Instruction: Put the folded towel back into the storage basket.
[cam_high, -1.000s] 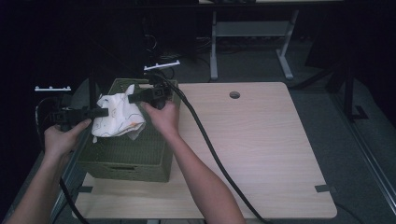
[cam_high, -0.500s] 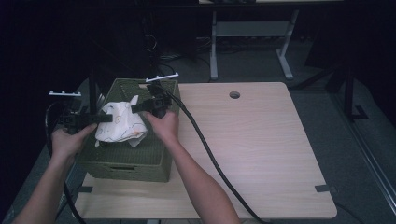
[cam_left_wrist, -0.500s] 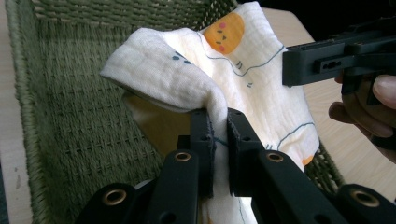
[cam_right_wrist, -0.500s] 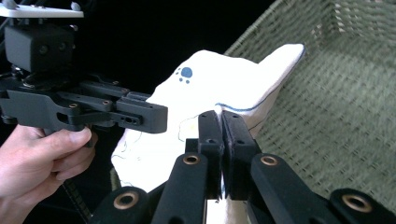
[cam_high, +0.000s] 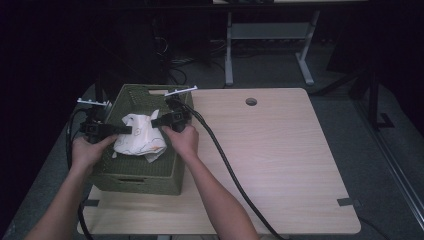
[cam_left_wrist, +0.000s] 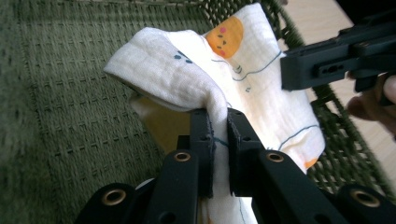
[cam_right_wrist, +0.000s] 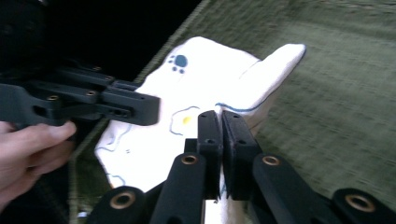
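Cloth (cam_high: 137, 140) sits low inside my green basket (cam_high: 140, 175) on the worktop (cam_high: 280, 150), stretched between left tool (cam_left_wrist: 219, 122) and right tool (cam_right_wrist: 220, 122). Both pinch its ends; right's jaws just eased slightly. Release goes straight down.

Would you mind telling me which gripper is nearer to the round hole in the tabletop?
The right. The right gripper is over the green basket beside the bare tabletop, left of the hole; the left gripper reaches in from the basket's far-left side.
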